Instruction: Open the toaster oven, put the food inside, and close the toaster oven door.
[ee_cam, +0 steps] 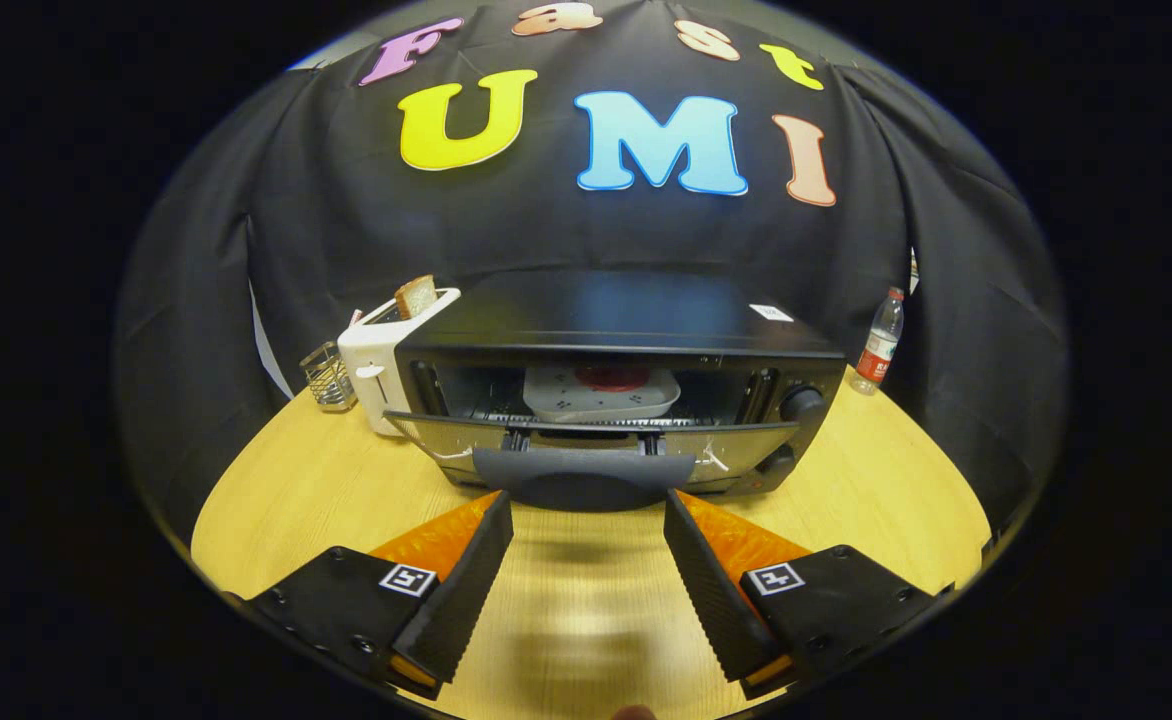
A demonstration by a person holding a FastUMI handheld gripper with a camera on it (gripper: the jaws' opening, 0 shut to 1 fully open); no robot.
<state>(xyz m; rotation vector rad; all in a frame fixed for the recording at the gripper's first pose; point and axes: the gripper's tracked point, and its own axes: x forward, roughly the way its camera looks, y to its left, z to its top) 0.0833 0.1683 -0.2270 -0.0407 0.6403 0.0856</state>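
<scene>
On the table point(326, 470) stands the oven point(616, 345), door point(586, 438) dropped open, handle point(583, 478) just ahead of the gripper point(588, 520); fingers spread wide, holding nothing; food point(611, 377) sits on a tray point(601, 395) inside; toaster point(386, 350) beside.

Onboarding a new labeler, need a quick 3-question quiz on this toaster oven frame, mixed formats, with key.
1. True or false: the toaster oven door is fully shut.
2. Where is the plate of food? A) on the table B) on the rack inside the oven C) between the fingers
3. Fill in: the gripper is ____, fingers either side of the door handle, not pressing on it.

Key:
1. False, it hangs partly open.
2. B
3. open
</scene>
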